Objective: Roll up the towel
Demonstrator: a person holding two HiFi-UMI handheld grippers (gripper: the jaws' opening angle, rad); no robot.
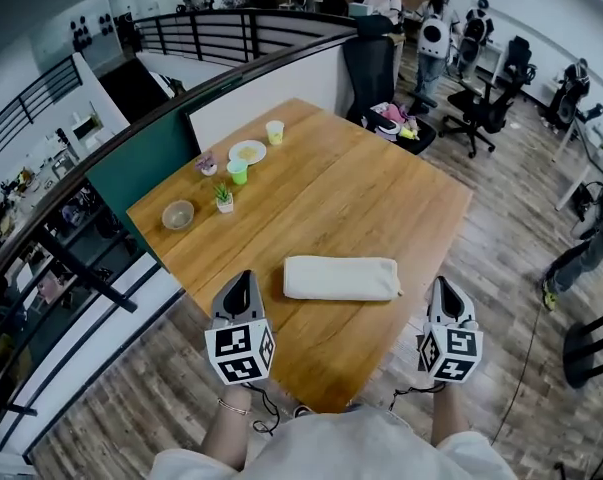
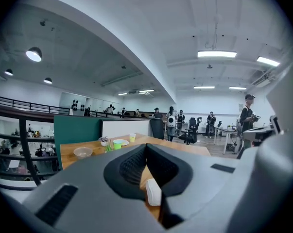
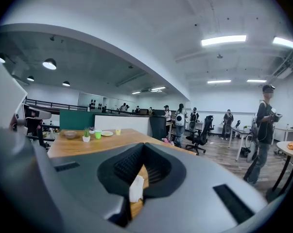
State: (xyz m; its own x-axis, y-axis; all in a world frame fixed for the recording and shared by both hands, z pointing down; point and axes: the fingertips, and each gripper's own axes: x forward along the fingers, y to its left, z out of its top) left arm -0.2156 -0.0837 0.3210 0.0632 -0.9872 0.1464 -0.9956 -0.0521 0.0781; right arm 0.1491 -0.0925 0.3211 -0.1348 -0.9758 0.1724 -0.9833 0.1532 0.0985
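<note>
A cream towel (image 1: 341, 278) lies as a long flat roll on the wooden table (image 1: 361, 198), near its front corner. My left gripper (image 1: 243, 284) hovers just left of the towel's left end, jaws shut and empty. My right gripper (image 1: 443, 290) hangs off the towel's right end, by the table's edge, also shut with nothing in it. In the left gripper view the left gripper (image 2: 146, 147) has its tips together, and an end of the towel (image 2: 152, 191) shows beyond them. The right gripper (image 3: 144, 147) looks the same, with the towel (image 3: 135, 188) below its tips.
At the table's far left stand a bowl (image 1: 178, 214), a small potted plant (image 1: 224, 199), a green cup (image 1: 238, 171), a plate (image 1: 247, 152) and a yellow cup (image 1: 274, 132). A black chair (image 1: 371, 68) stands behind the table. A railing (image 1: 41, 258) runs along the left.
</note>
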